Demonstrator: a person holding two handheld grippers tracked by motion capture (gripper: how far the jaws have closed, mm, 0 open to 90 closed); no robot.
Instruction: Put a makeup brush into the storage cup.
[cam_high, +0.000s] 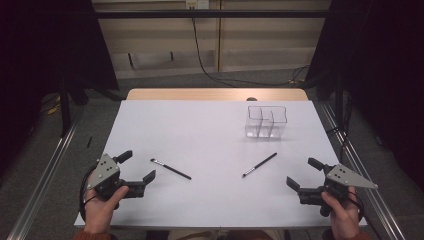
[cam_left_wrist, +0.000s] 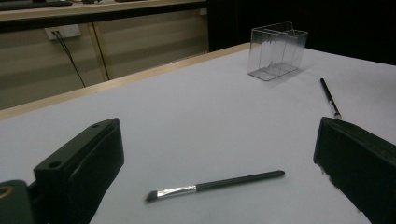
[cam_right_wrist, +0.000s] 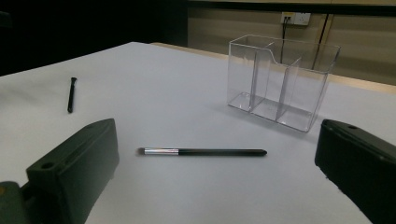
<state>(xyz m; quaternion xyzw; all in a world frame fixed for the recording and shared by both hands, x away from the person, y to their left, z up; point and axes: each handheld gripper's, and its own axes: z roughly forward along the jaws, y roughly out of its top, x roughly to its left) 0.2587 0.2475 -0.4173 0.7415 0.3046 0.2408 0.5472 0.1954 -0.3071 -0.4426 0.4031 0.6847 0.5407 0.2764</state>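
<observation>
Both grippers, left gripper (cam_high: 137, 167) and right gripper (cam_high: 302, 173), have jaws wide open (holding nothing), each near one thin black silver-ferruled brush (cam_high: 170, 169) on the white table (cam_high: 210, 135).

The table top (cam_high: 210, 145) was plain white with a pale wooden edge along its far side, and the organiser (cam_high: 266, 121) on it was clear and colourless. Nearer than the organiser lay two brushes, the left brush (cam_high: 171, 169) and the right brush (cam_high: 259, 165), each with a black handle and a silver ferrule. Both grippers had black jaws and grey plates.
</observation>
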